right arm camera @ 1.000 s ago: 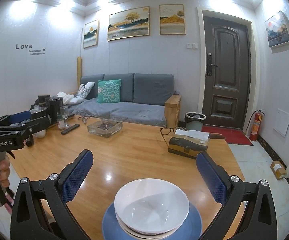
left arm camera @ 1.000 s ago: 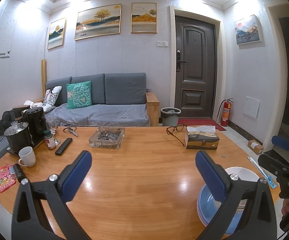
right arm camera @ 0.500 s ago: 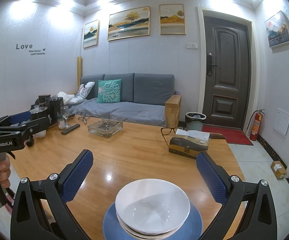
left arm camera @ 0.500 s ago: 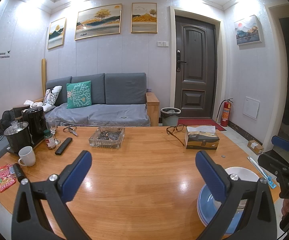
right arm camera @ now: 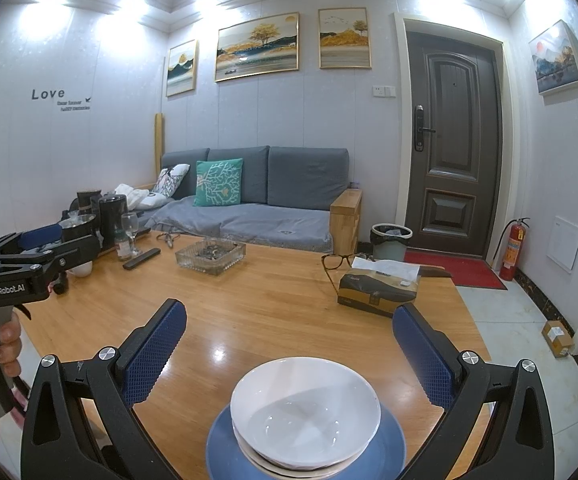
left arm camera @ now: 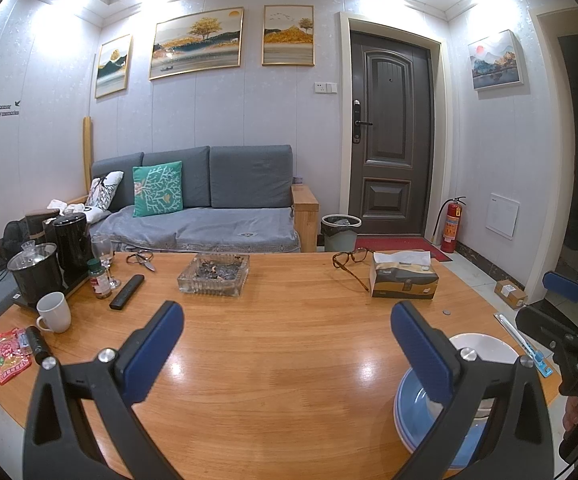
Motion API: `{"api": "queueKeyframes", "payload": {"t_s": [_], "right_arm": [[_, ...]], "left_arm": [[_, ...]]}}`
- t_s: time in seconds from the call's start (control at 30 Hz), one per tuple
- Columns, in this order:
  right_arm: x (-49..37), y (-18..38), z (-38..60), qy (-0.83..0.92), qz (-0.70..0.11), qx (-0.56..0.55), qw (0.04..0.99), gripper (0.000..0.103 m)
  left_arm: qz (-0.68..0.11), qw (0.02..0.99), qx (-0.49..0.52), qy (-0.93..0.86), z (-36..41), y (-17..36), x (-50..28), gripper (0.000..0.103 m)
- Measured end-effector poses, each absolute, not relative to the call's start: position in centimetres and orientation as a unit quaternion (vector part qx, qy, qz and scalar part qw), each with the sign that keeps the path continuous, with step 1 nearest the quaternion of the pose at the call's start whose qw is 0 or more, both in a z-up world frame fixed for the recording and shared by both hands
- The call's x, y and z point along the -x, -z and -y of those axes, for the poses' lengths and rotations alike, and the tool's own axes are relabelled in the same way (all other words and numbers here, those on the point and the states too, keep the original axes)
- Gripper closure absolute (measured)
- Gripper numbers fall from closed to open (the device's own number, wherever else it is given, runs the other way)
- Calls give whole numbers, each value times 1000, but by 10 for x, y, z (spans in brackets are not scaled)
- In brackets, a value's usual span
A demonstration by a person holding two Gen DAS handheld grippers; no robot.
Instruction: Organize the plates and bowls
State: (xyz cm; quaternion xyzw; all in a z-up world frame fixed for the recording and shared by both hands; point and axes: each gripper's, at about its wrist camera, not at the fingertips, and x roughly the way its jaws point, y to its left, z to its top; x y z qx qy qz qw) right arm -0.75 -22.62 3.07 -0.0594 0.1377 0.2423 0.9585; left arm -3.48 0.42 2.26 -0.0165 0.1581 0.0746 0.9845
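Note:
White bowls [right arm camera: 305,412] sit stacked on a blue plate [right arm camera: 385,456] at the near edge of the wooden table [right arm camera: 273,312]. My right gripper [right arm camera: 289,348] hangs open just above and behind the stack, with nothing between its blue pads. In the left wrist view the same stack shows as a white bowl [left arm camera: 485,348] on blue plates [left arm camera: 413,400], partly hidden by my right finger. My left gripper [left arm camera: 287,344] is open over bare tabletop [left arm camera: 273,360], to the left of the stack.
A glass ashtray [left arm camera: 213,276], tissue box [left arm camera: 403,278] and eyeglasses [left arm camera: 351,260] lie mid-table. A white mug [left arm camera: 53,312], kettle set [left arm camera: 49,264], wine glass, bottle, remote [left arm camera: 127,297] and snack packets [left arm camera: 7,354] crowd the left end. A sofa and door stand behind.

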Motion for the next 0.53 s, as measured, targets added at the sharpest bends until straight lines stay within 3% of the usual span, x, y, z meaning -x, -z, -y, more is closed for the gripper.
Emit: {"api": "queueKeyframes", "payload": {"t_s": [0.53], "right_arm": [[7,-32,227,-242,-138,58,959,1]], "left_arm": [[-159,984,17,-75,-3,-22,35,0]]}}
